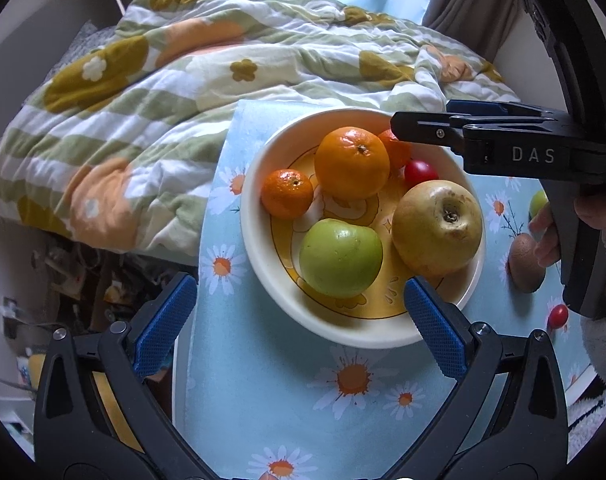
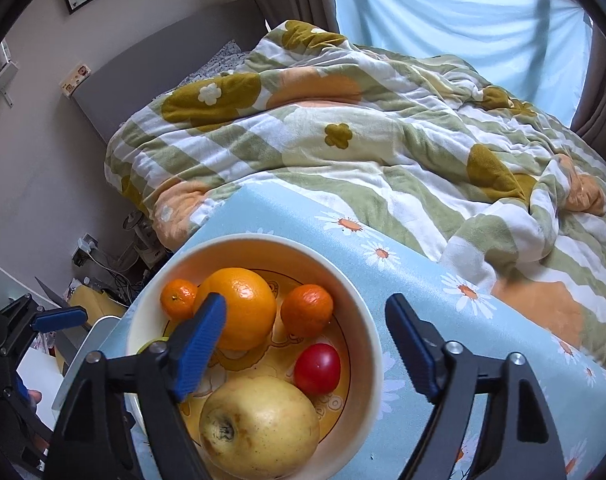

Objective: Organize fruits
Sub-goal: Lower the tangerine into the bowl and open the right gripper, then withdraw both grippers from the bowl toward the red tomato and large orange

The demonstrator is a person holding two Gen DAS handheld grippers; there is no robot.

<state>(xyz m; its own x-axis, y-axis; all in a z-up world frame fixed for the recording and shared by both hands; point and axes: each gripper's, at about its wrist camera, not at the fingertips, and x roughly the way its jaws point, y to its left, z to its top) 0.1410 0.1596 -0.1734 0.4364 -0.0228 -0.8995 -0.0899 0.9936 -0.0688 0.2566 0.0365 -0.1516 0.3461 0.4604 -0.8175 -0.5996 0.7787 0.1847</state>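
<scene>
A cream bowl (image 1: 255, 216) on the daisy-print tabletop holds a large orange (image 1: 351, 162), two mandarins (image 1: 287, 198), a red tomato (image 1: 421, 172), a green apple (image 1: 341, 256) and a yellow apple (image 1: 437, 226). My left gripper (image 1: 299, 286) stands open at the bowl's near rim, with nothing between its fingers. My right gripper (image 2: 306, 302) hangs open over the bowl (image 2: 367, 320), above the far mandarin (image 2: 307, 310) and the tomato (image 2: 317, 368), and holds nothing. From the left wrist view the right gripper (image 1: 407, 128) reaches in from the right.
To the right of the bowl, a brown oval fruit (image 1: 525, 262), a small red tomato (image 1: 558, 315) and a green fruit (image 1: 539, 204) lie on the tablecloth (image 1: 263, 380). A flowered quilt (image 2: 343, 140) on a bed borders the table's far edge. Clutter sits on the floor at the left.
</scene>
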